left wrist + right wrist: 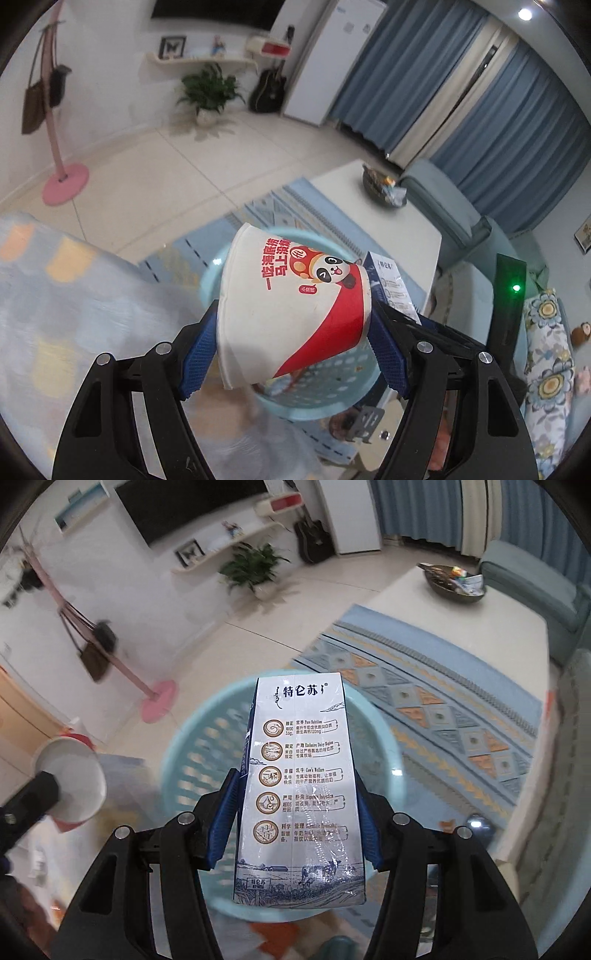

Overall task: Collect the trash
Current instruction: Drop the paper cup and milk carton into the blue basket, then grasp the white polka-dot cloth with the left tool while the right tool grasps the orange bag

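Paper cup (pixel 291 310) and milk carton (pixel 299 797) clamped in hand-held grippers above basket rim (pixel 177 738).

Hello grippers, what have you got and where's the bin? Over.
Left gripper shut on paper cup. Right gripper shut on milk carton. Both above blue basket. Nothing in the way.

Two grippers show, the left gripper (pixel 295 347) and the right gripper (pixel 295 812). There is one paper cup (pixel 291 306), one milk carton (pixel 301 790) and one blue basket (pixel 192 746). Further off: one tabletop (pixel 480 627) bearing one bowl (pixel 454 587), one potted plant (pixel 255 566), one guitar (pixel 314 541).
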A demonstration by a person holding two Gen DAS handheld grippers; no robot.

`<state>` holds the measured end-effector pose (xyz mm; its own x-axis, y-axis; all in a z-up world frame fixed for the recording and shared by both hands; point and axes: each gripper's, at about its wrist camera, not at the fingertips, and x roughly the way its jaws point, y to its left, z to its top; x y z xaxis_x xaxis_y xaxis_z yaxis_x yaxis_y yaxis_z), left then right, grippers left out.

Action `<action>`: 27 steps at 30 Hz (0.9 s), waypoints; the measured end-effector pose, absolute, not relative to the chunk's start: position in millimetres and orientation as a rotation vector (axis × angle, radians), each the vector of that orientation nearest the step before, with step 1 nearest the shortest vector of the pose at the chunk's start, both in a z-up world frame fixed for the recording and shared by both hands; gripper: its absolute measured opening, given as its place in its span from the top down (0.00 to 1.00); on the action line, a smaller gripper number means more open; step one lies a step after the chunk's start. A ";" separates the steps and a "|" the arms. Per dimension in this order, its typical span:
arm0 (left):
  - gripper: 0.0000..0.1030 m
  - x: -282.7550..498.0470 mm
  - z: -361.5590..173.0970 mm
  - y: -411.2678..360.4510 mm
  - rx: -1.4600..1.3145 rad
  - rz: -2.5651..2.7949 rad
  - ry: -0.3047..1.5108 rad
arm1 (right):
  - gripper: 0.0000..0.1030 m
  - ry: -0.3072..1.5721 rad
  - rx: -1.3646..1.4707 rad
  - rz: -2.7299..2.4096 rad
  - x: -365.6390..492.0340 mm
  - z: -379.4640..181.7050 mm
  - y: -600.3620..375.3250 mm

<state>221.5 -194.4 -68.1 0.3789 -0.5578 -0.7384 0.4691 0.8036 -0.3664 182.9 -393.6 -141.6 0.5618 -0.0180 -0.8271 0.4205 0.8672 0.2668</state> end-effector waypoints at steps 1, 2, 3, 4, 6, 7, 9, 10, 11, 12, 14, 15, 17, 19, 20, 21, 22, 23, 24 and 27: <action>0.29 222.5 -76.0 -200.7 -0.092 -0.656 1.004 | 0.48 0.957 0.463 -0.270 184.9 -146.5 -394.5; 0.29 223.9 -80.5 -204.2 -0.085 -0.654 1.016 | 0.47 0.967 0.467 -0.261 185.4 -152.3 -394.5; 0.29 225.9 -84.9 -205.9 -0.080 -0.652 1.026 | 0.47 0.981 0.478 -0.252 185.9 -158.5 -395.3; 0.29 228.1 -90.9 -208.7 -0.072 -0.646 1.041 | 0.47 0.988 0.482 -0.250 186.5 -161.3 -395.7; 0.29 230.6 -98.0 -213.3 -0.070 -0.620 1.060 | 0.47 0.995 0.489 -0.249 186.6 -165.0 -395.2; 0.29 231.4 -98.0 -215.2 -0.074 -0.611 1.064 | 0.47 0.997 0.496 -0.242 186.3 -165.8 -395.7; 0.28 232.0 -99.0 -216.2 -0.095 -0.608 1.064 | 0.47 0.991 0.505 -0.226 185.9 -163.8 -396.2; 0.26 230.5 -97.8 -215.6 -0.101 -0.610 1.063 | 0.46 0.985 0.499 -0.226 184.7 -161.8 -396.4; 0.21 229.5 -96.2 -214.6 -0.104 -0.608 1.059 | 0.40 0.979 0.496 -0.226 183.3 -159.6 -396.8; 0.20 228.0 -93.7 -214.2 -0.106 -0.605 1.050 | 0.34 0.972 0.496 -0.225 182.2 -156.7 -396.2; 0.19 225.7 -88.7 -212.5 -0.110 -0.601 1.030 | 0.34 0.955 0.507 -0.219 178.9 -151.7 -396.2; 0.19 224.0 -86.3 -210.9 -0.113 -0.602 1.022 | 0.34 0.953 0.507 -0.214 178.3 -149.7 -395.4; 0.19 221.6 -82.1 -208.6 -0.121 -0.599 1.011 | 0.34 0.950 0.504 -0.211 176.0 -146.4 -392.1; 0.19 219.2 -77.8 -204.7 -0.130 -0.596 1.002 | 0.34 0.951 0.507 -0.198 174.5 -144.6 -388.9; 0.19 217.0 -75.3 -202.0 -0.135 -0.597 0.996 | 0.34 0.949 0.504 -0.192 173.7 -142.7 -386.6; 0.19 213.7 -73.8 -199.6 -0.136 -0.596 0.991 | 0.34 0.947 0.496 -0.189 172.9 -140.6 -383.7; 0.19 211.3 -71.6 -196.2 -0.138 -0.593 0.986 | 0.34 0.946 0.485 -0.183 172.0 -137.3 -378.9; 0.19 209.5 -68.5 -192.3 -0.142 -0.589 0.979 | 0.34 0.943 0.478 -0.175 171.5 -134.2 -374.6; 0.19 206.5 -66.0 -188.8 -0.148 -0.586 0.971 | 0.34 0.936 0.471 -0.161 170.1 -129.7 -369.0; 0.19 197.7 -56.2 -172.3 -0.166 -0.577 0.940 | 0.34 0.915 0.444 -0.129 166.0 -117.9 -354.5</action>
<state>197.7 -172.3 -56.2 0.4521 -0.5346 -0.7140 0.3940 0.8378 -0.3778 166.0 -354.5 -117.9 0.6089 0.0782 -0.7894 0.2940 0.9020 0.3161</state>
